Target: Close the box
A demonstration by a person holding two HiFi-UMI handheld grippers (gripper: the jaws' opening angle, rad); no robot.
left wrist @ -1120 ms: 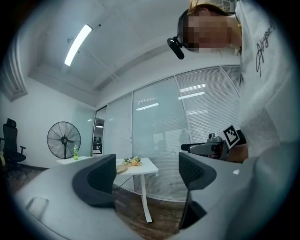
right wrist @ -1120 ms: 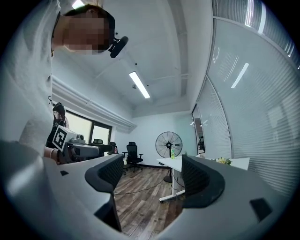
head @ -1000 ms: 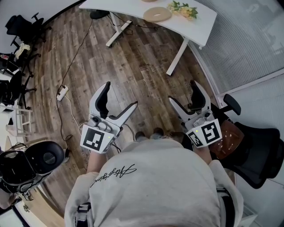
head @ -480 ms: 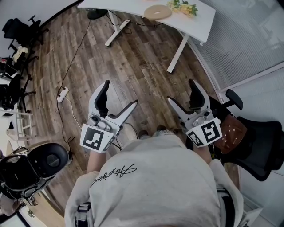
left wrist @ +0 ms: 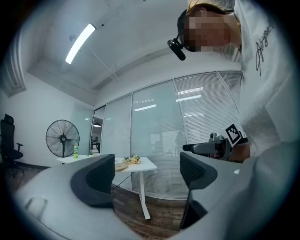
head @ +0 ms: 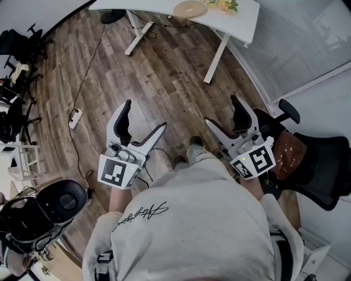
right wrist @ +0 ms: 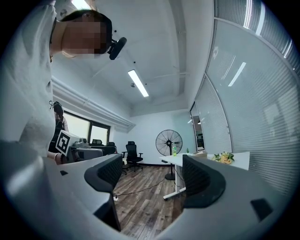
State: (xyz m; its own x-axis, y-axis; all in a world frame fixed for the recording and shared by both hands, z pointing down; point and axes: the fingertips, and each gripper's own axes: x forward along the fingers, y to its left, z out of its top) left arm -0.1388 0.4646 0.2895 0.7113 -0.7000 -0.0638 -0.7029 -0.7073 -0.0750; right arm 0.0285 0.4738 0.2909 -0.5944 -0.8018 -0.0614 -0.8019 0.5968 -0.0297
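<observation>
- The box appears in no view, so its place cannot be told.
- The left gripper [head: 145, 116] is held level in front of the person's [head: 186, 230] chest. Its 2 jaws are spread wide with nothing between them: released, grasping nothing.
- The right gripper [head: 221, 110] is held level beside it, well apart. Its 2 jaws also stand apart and empty.
- Both hang over the wooden floor [head: 164, 71]. 1 shoe [head: 196, 149] shows between them.
- The person wears a pale sweatshirt.
- A black office chair [head: 321, 178] stands just right of the right gripper. A brown, leather-like item [head: 289, 155] lies against it; what it is I cannot tell.
- Ahead, a white desk [head: 241, 24] bears a round wooden plate [head: 189, 8] and a bunch of flowers [head: 222, 4].
- A pedestal fan [right wrist: 169, 143] stands at the desk's far end, and a green bottle [right wrist: 173, 151] stands on the desk there.
- A power strip [head: 75, 115] lies on the floor to the left.
</observation>
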